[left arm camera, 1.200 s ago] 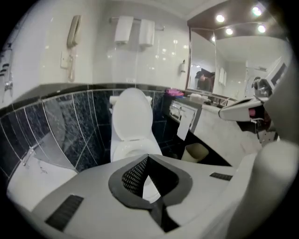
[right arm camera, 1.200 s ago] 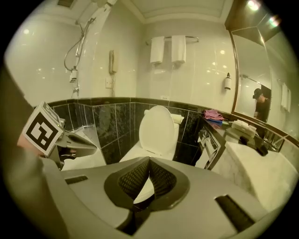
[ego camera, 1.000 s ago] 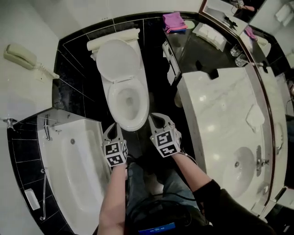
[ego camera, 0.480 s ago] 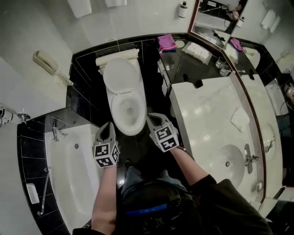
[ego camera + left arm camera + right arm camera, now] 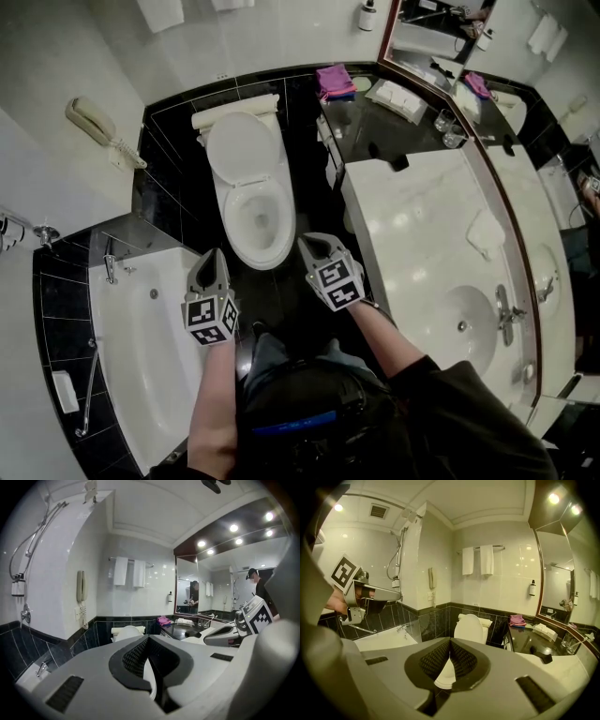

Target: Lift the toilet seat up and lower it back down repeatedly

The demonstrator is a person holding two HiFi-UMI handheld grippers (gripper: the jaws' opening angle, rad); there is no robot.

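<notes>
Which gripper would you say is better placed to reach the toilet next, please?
Right, narrowly. In the head view the right gripper reaches further forward beside the toilet than the left gripper. Both are shut, flank it and touch nothing, so either might do.

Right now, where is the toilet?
In the head view, the toilet stands just ahead of the left gripper and right gripper, slightly left of centre, with the bathtub on its left and the marble vanity counter on its right.
</notes>
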